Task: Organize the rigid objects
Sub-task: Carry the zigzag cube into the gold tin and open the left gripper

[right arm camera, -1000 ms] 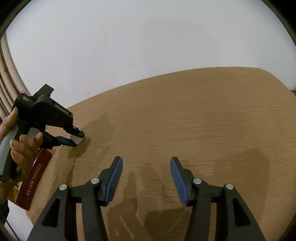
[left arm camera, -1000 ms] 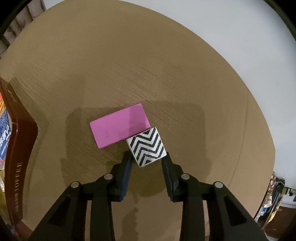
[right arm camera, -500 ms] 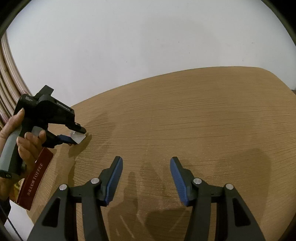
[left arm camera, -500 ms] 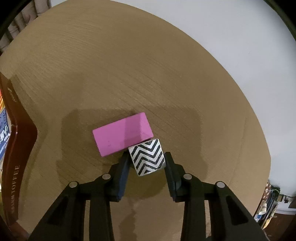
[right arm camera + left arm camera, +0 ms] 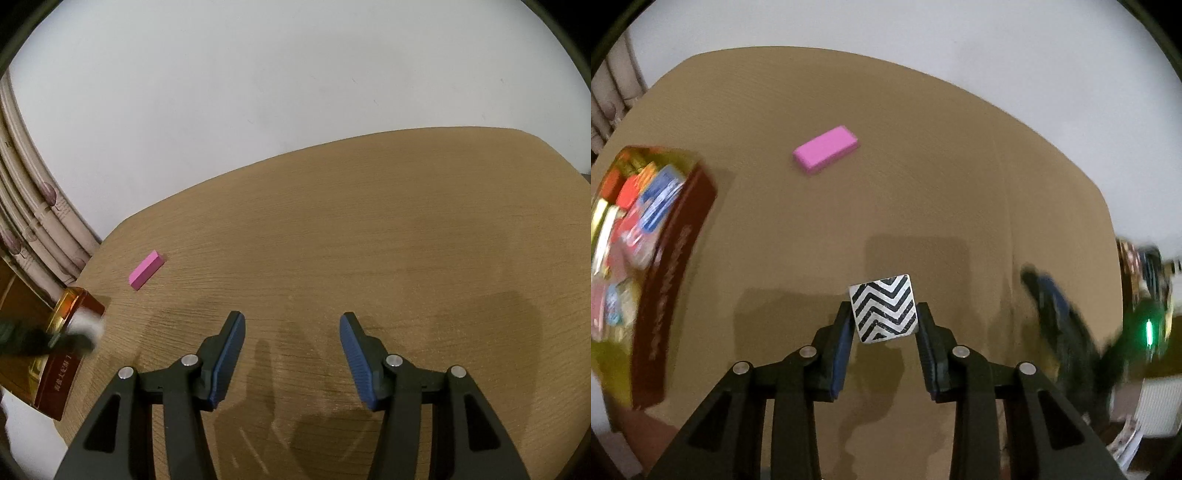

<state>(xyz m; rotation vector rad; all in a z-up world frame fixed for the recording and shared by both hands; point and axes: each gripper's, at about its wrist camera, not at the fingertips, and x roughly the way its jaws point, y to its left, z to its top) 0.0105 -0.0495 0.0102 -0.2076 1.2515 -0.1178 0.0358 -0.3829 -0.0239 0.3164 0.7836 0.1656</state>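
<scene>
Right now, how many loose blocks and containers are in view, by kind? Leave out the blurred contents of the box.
Pink block, lying on the table: 1
Zigzag-patterned cube, clamped in the left gripper: 1
Dark red box at the table's edge: 1
Total: 3

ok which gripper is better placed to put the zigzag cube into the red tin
Left. The left gripper is shut on the black-and-white zigzag cube, near the open red tin. The right gripper is open, empty.
</scene>
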